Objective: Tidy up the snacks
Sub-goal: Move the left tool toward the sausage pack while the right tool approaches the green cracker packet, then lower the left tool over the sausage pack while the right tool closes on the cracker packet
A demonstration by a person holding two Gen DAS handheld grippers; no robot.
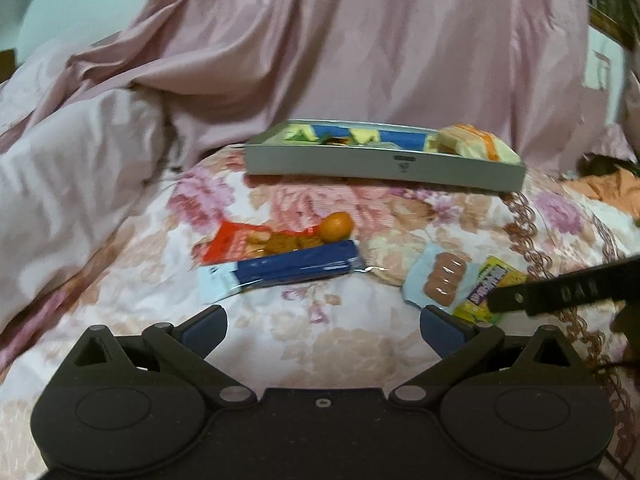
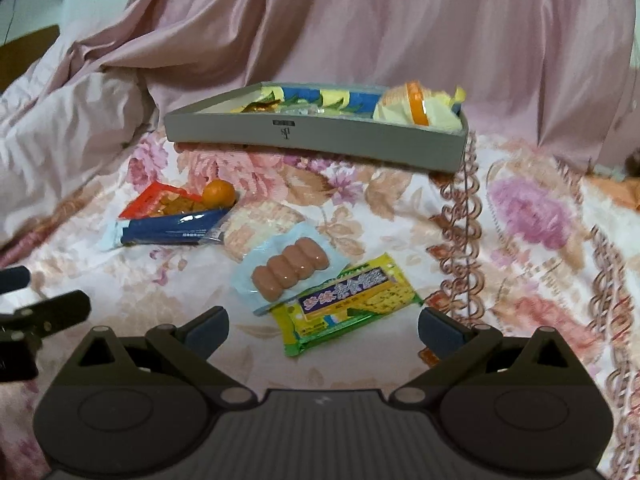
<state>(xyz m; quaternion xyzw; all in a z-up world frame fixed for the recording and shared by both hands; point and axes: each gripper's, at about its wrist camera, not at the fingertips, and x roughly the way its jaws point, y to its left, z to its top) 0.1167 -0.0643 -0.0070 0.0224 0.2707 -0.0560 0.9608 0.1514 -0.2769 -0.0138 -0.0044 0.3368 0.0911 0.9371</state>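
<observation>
A grey box (image 1: 384, 166) (image 2: 320, 142) lies at the back of the floral bed cover and holds several snack packs. In front of it lie a small orange (image 1: 338, 226) (image 2: 219, 193), a red snack pack (image 1: 248, 242) (image 2: 160, 202), a blue wrapped bar (image 1: 296, 266) (image 2: 172, 230), a sausage pack (image 1: 442, 284) (image 2: 290, 270) and a yellow-green pack (image 1: 490, 292) (image 2: 348, 304). My left gripper (image 1: 323, 330) hovers open, just short of the blue bar. My right gripper (image 2: 322, 330) is open over the near end of the yellow-green pack. Neither holds anything.
A crumpled pink quilt (image 1: 360, 40) (image 2: 360, 28) rises behind the box and to the left. The floral cover (image 1: 320, 352) (image 2: 540, 220) is soft and uneven. The other gripper's black body (image 1: 568, 290) (image 2: 44, 316) intrudes at each view's side.
</observation>
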